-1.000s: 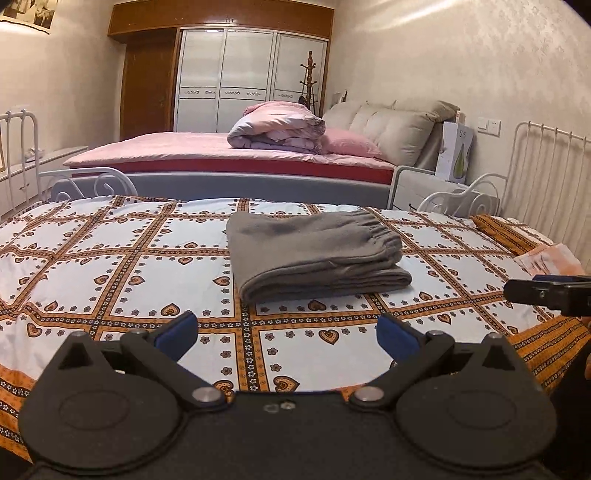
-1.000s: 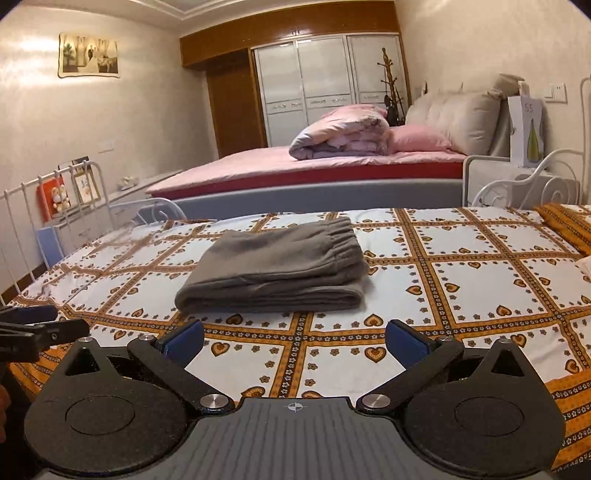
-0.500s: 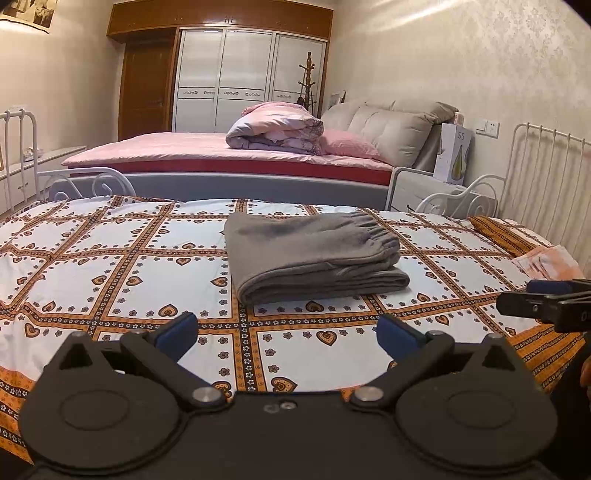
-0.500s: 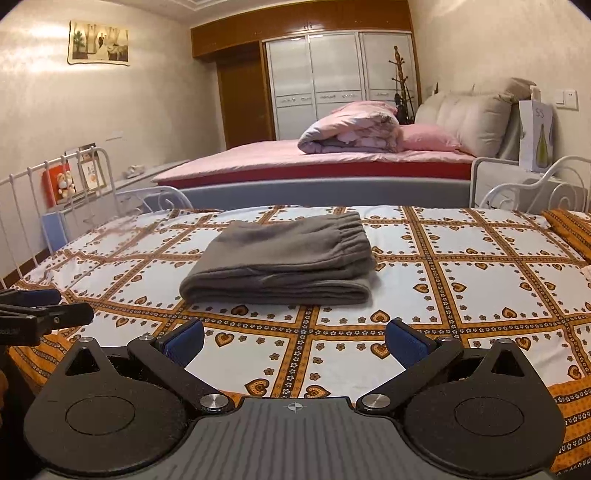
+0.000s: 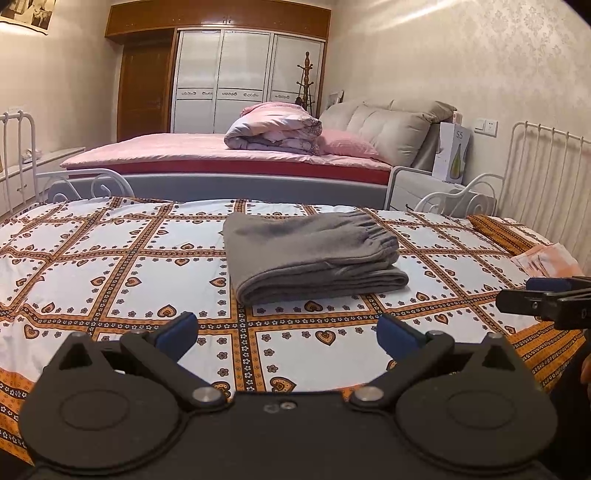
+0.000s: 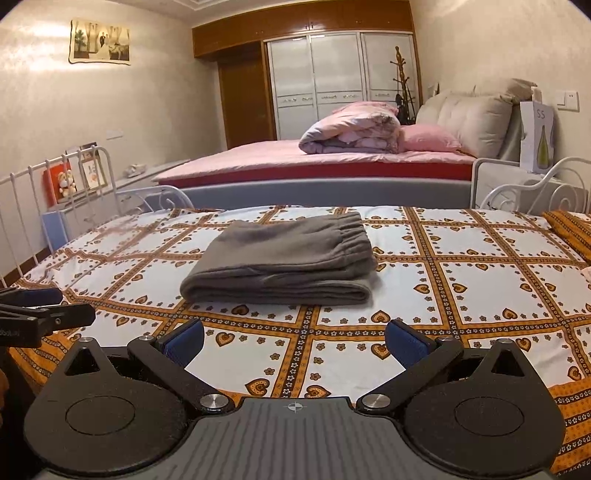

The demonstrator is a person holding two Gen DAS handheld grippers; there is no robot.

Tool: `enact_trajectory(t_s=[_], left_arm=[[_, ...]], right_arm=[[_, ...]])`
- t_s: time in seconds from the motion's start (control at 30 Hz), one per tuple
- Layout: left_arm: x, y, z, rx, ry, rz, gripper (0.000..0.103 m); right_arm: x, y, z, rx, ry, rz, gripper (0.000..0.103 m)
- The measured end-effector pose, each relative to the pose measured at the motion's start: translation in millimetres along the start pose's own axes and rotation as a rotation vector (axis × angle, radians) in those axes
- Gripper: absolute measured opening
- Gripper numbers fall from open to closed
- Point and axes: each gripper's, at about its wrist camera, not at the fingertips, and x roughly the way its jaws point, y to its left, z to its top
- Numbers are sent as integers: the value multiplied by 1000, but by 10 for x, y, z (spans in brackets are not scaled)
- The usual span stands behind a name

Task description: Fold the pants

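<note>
Both hand-held grippers, left [image 5: 286, 332] and right [image 6: 294, 338], spread empty before folded pants [image 5: 310, 254] on patterned bedspread [image 5: 110, 258]

The left hand-held gripper [image 5: 287, 332] is matte black, with blue fingertip pads [image 5: 176, 330], two round discs and silver pivot screws. The right hand-held gripper [image 6: 294, 336] matches, plus a ribbed grey plate with a crosshair mark at 6 o'clock.

The right gripper [image 5: 543, 295] is cut off by the left wrist view's right edge. The wall picture [image 5: 27, 13] is cropped at the top corner. Writing on the white box [image 6: 537, 136] is too small to read.
</note>
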Motion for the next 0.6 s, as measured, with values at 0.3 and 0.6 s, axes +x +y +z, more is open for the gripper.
enact_trajectory(t_s=[0.3,0.6], left_arm=[[-9,6,0,1,-2,-7,97],[4,-9,2,3,-1,-12,97]], right_arm=[[-3,-6,0,-5,1,1,103],[-12,-1,1,-6,-1,3,103]])
